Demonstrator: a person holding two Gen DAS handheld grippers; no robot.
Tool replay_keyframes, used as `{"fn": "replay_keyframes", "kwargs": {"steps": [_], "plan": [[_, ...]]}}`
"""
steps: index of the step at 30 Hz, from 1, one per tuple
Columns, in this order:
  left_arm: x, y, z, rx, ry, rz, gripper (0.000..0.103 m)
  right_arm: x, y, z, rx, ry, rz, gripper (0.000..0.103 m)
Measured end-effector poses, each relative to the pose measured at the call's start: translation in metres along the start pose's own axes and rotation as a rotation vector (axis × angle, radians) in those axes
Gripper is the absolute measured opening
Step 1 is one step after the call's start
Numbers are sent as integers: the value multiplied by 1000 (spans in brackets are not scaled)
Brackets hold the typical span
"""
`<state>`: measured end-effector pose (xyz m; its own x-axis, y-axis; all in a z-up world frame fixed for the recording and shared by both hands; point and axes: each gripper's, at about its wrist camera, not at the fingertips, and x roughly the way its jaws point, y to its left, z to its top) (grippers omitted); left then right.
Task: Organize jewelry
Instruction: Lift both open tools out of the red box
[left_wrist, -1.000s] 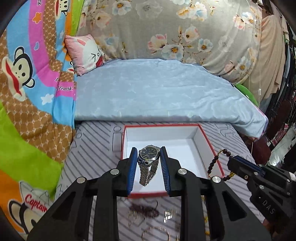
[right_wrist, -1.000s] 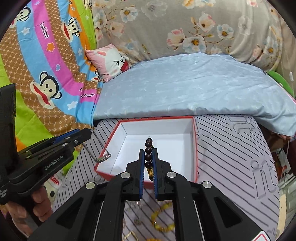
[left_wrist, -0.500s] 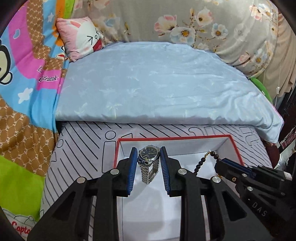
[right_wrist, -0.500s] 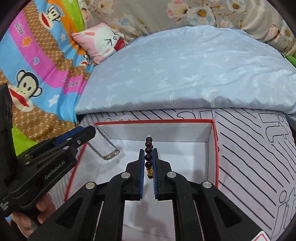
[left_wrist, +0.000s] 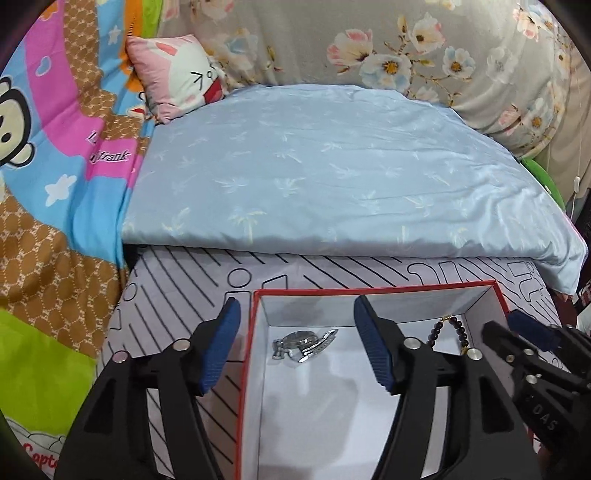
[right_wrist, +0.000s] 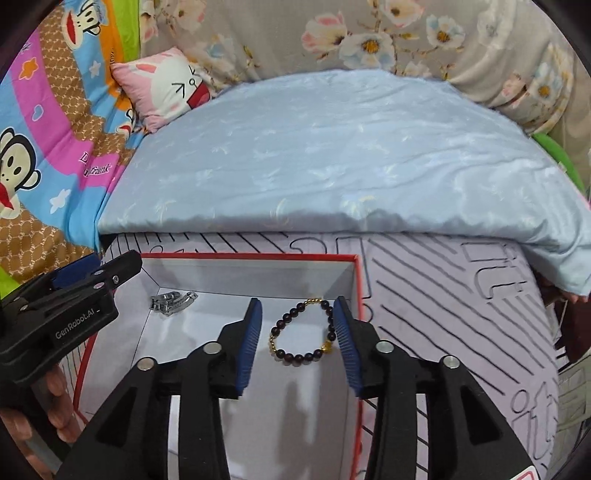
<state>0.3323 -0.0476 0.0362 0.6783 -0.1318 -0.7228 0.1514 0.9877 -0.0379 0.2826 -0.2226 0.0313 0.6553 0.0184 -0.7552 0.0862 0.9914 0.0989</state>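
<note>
A white box with a red rim (left_wrist: 373, 291) (right_wrist: 255, 255) sits on the striped mat. A silver watch (left_wrist: 303, 344) (right_wrist: 171, 302) lies on the box floor at the far left. A dark bead bracelet with gold beads (right_wrist: 304, 334) (left_wrist: 448, 328) lies flat on the box floor at the right. My left gripper (left_wrist: 295, 341) is open and empty, its jaws wide apart above the watch. My right gripper (right_wrist: 297, 332) is open and empty, its jaws either side of the bracelet. Each gripper shows in the other's view, the right one (left_wrist: 532, 339) and the left one (right_wrist: 74, 295).
A folded light blue quilt (left_wrist: 332, 177) lies just behind the box. A pink bunny pillow (left_wrist: 177, 74) and a colourful monkey blanket (left_wrist: 55, 166) are to the left. The striped mat (right_wrist: 461, 314) extends to the right of the box.
Both grippers have opened. The watch dropped from the left gripper and the bracelet from the right gripper; both now lie on the box floor.
</note>
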Motion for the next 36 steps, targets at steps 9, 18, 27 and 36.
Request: {"fn": "replay_keyframes", "kwargs": {"steps": [9,18,27,36], "plan": [[-54,29,-32,-28,-39,24,66,-73,4,-40,-35,-88,-11,49],[-104,41,-78,-46,-36,15,67,-112,9,-93,-24,-68,-8,49],[-128,41,-137,-46,32,-15,69,-132,1,-153,24,2,2,49],[-128,33,-189,-22,111,-16,69,-144,-4,-197,51,47,-7,49]]}}
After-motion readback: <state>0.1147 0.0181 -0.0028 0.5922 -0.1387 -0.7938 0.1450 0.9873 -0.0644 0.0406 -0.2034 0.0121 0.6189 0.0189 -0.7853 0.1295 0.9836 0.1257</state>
